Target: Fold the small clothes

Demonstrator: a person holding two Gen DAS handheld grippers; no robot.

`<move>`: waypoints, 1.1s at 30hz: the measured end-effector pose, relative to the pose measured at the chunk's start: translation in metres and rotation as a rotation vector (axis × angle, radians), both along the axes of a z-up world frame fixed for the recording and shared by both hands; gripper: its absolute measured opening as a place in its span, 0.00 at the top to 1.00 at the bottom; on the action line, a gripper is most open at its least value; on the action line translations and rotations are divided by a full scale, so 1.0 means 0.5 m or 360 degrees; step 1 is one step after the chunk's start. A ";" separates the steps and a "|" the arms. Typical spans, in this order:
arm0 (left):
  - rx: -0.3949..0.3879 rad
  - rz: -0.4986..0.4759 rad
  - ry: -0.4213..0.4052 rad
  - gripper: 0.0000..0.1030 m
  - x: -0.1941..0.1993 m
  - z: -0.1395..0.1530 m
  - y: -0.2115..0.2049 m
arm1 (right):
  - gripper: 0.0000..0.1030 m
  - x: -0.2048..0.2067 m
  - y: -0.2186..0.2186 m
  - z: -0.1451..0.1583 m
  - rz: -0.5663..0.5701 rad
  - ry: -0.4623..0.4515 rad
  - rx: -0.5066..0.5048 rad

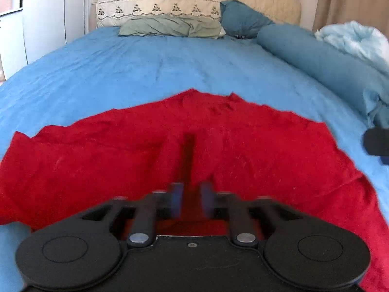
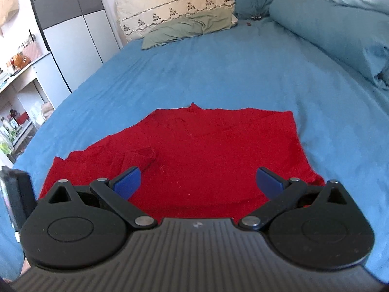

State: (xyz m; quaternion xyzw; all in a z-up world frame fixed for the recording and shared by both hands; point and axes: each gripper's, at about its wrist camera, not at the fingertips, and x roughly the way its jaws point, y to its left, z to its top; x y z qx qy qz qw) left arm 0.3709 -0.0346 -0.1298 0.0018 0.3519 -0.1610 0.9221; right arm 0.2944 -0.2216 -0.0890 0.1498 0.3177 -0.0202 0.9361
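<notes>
Right wrist view: right gripper (image 2: pixel 198 182) gapes wide above the red garment (image 2: pixel 209 150) near the bed's (image 2: pixel 218 77) foot edge; left gripper (image 1: pixel 191 200) nearly closed, grasp unclear. Cloth may bunch when lifted.

left gripper (image 1: pixel 191 200) matte black, round side discs, silver pivot rivets, small centre screw, right gripper (image 2: pixel 198 182) black, blue pads (image 2: pixel 128 182), ribbed grey housing

The fuzzy red knit cloth garment (image 2: pixel 206 150) lies on the matt blue cotton-like bedsheet (image 2: pixel 194 73); matt black plastic right gripper (image 2: pixel 198 182) has blue pads.
</notes>
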 end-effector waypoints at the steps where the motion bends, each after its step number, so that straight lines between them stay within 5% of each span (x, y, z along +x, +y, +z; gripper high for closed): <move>1: -0.0037 0.0003 -0.0029 0.21 -0.008 0.014 0.013 | 0.00 0.002 0.001 0.001 0.0003 -0.0007 0.0016; 3: -0.0055 0.0053 -0.0150 0.10 -0.027 0.053 0.050 | 0.00 0.014 0.010 0.001 0.0029 -0.0014 0.0058; 8: 0.0028 0.0289 -0.0294 0.07 -0.041 0.102 0.183 | 0.00 0.062 0.080 -0.048 0.0171 0.0070 0.0088; 13: 0.0181 0.0608 -0.0354 0.05 -0.047 0.074 0.300 | 0.00 0.098 0.175 -0.105 0.0261 0.0026 0.0052; 16: 0.0174 0.0654 -0.0263 0.05 -0.030 0.041 0.338 | 0.02 0.129 0.215 -0.124 0.0231 -0.0005 0.0029; 24: 0.0169 0.0626 -0.0132 0.05 -0.027 0.005 0.370 | 0.40 0.205 0.236 -0.160 0.0050 0.0048 -0.0060; 26: 0.0160 0.0639 -0.0099 0.05 -0.028 0.005 0.370 | 0.72 0.208 0.235 -0.158 0.0074 0.0052 -0.0107; 27: 0.0138 0.0638 -0.0090 0.05 -0.031 0.007 0.375 | 0.78 0.210 0.235 -0.152 0.0094 0.0055 -0.0123; 33: 0.0108 0.0622 -0.0082 0.05 -0.030 0.002 0.375 | 0.80 0.201 0.196 -0.035 0.0132 -0.0150 -0.0175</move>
